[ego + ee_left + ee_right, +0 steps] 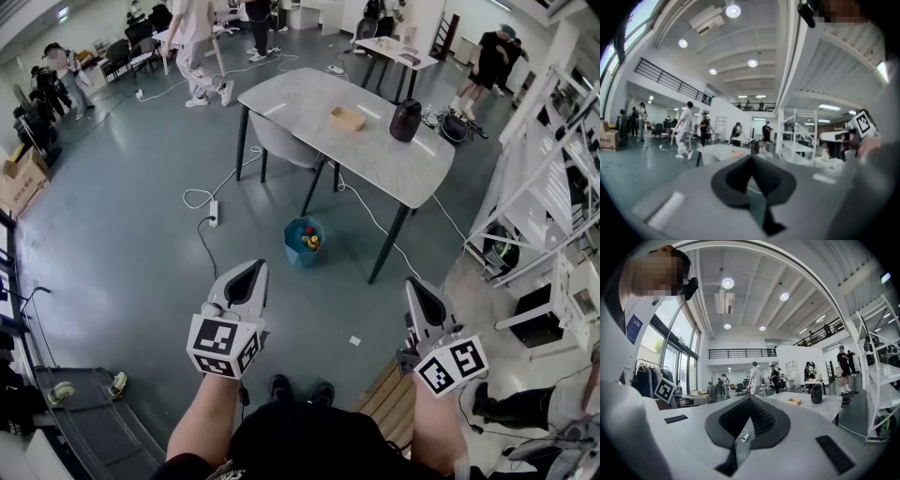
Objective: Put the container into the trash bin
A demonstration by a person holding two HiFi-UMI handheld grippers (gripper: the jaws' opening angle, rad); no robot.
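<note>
A small tan open container (348,118) sits on the grey marble-topped table (309,103), next to a dark jar (405,120). On the floor in front of the table stands a blue trash bin (302,246) with colourful bits inside. My left gripper (255,266) and right gripper (412,281) are held low and near me, well short of the table, both shut with nothing in them. The right gripper view looks past the shut right gripper (749,397) to the container (794,401) and jar (816,393) far off. Through the left gripper (752,158) the table (719,152) is blurred.
A grey chair (281,145) is tucked under the table. A power strip (214,212) and white cables lie on the floor left of the bin. White shelving (548,187) stands at the right, and a wooden pallet (389,398) lies by my feet. Several people move at the back.
</note>
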